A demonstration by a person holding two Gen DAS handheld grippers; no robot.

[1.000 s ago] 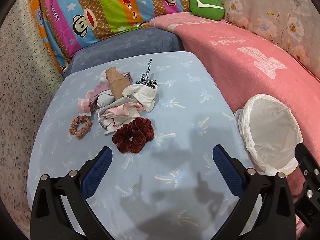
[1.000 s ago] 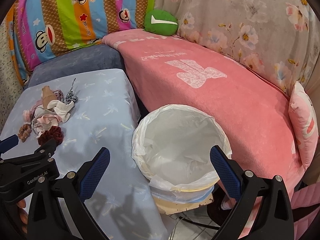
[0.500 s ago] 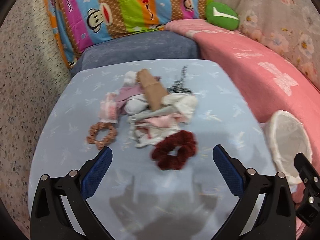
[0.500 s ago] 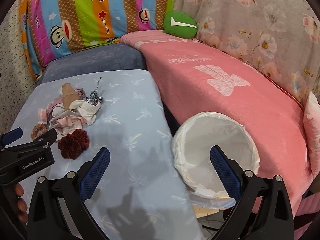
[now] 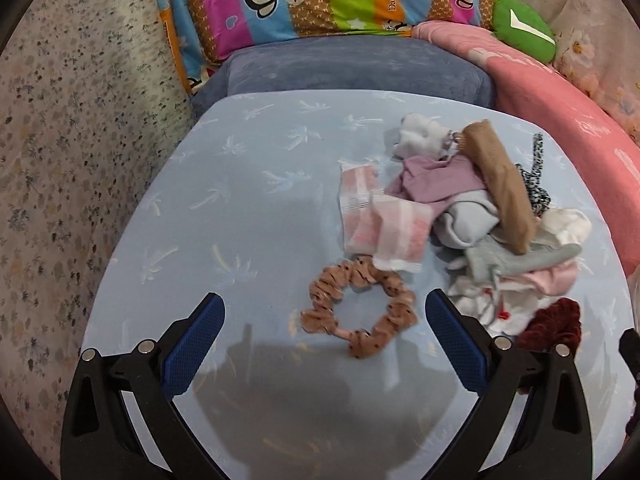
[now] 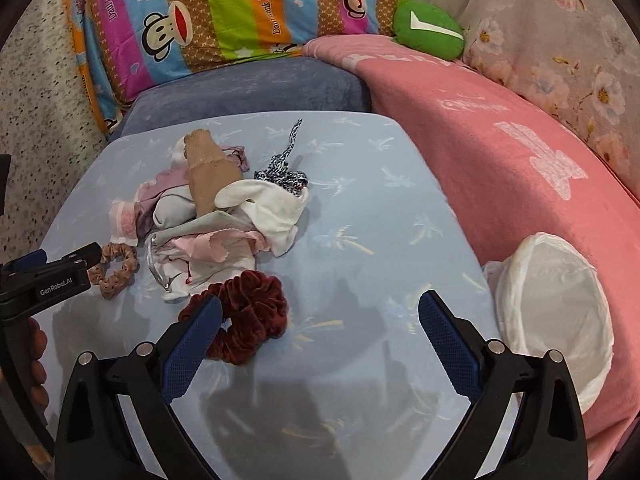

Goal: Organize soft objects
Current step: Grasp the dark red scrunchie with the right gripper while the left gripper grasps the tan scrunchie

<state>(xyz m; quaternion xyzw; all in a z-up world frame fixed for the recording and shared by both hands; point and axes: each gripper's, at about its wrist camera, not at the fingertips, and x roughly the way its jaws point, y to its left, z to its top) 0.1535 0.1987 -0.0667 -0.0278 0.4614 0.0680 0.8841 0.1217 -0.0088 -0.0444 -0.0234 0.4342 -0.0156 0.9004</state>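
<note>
Loosely heaped, the soft cloth pile lies on the pale blue printed table cover. Both claws gape empty: left gripper frames the ruffled pink scrunchie; right gripper flanks the velvety maroon scrunchie.

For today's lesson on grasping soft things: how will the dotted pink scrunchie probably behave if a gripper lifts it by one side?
The dotted pink scrunchie is gathered, ruffled fabric, so it would probably sag into a floppy loop. It lies flat and irregular on the blue sheet, so rolling seems unlikely. It looks light, and the left gripper should compress it easily.
</note>
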